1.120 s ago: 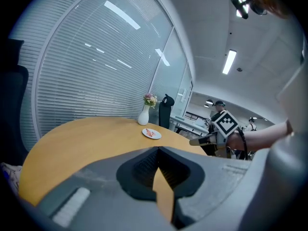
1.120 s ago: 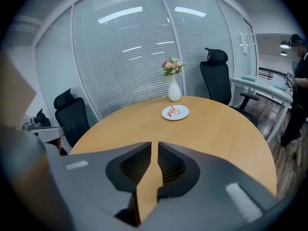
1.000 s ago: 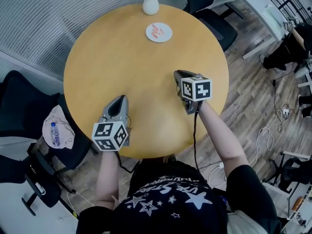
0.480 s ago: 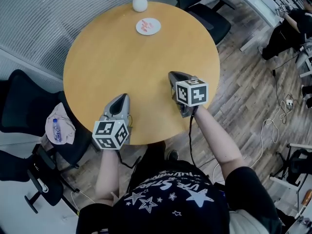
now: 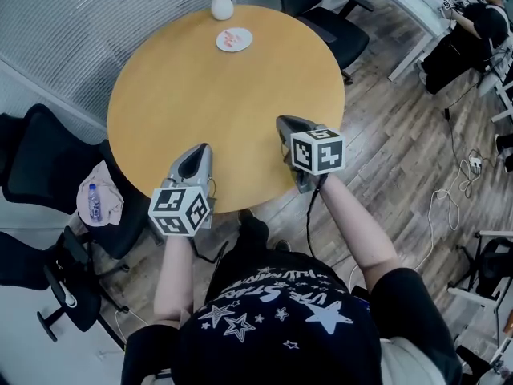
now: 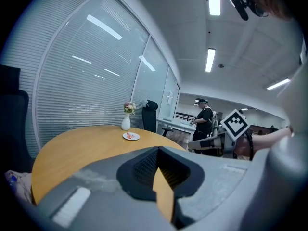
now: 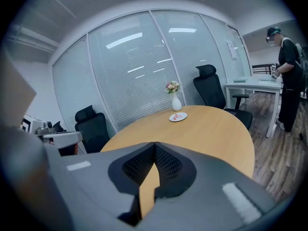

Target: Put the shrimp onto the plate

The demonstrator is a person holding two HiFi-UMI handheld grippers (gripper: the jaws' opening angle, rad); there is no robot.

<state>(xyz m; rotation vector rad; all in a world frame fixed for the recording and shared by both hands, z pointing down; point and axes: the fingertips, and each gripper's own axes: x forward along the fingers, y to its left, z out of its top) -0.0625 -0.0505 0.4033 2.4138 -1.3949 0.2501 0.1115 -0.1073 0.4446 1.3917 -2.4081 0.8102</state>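
A small white plate with pink shrimp on it lies at the far side of the round wooden table, beside a white vase of flowers. My left gripper hovers over the table's near edge, shut and empty. Over the near right edge my right gripper is also shut with nothing in it. The left gripper view shows closed jaws and the plate far ahead. Closed jaws and the distant plate fill the right gripper view.
Black office chairs ring the table; the one at left carries a cloth and a water bottle. A white desk and a person are at the upper right. Cables trail over the wood floor.
Both grippers have drawn back from the middle of the table to its near edge and risen a little. The plate with shrimp now lies farther away. Nothing was picked up.
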